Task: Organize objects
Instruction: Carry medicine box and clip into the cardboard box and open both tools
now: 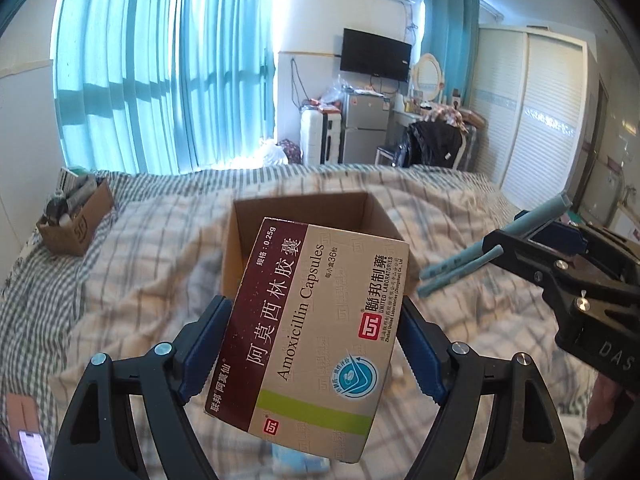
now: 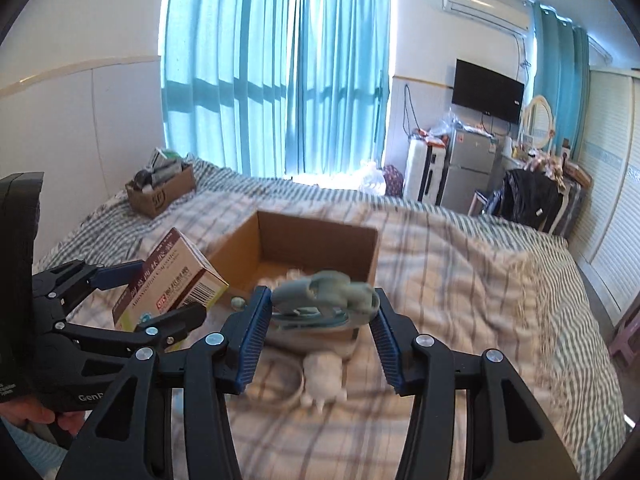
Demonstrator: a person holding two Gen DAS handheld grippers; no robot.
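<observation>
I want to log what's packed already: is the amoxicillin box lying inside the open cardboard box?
No, the amoxicillin box is held between the left gripper's pads, above the bed.

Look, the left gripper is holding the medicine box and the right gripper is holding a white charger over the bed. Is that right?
Not quite. The right gripper holds a bundle of pale blue pens, not a white charger; the left wrist view shows them clamped. The white charger lies on the bed below. The left gripper does hold the medicine box.
</observation>
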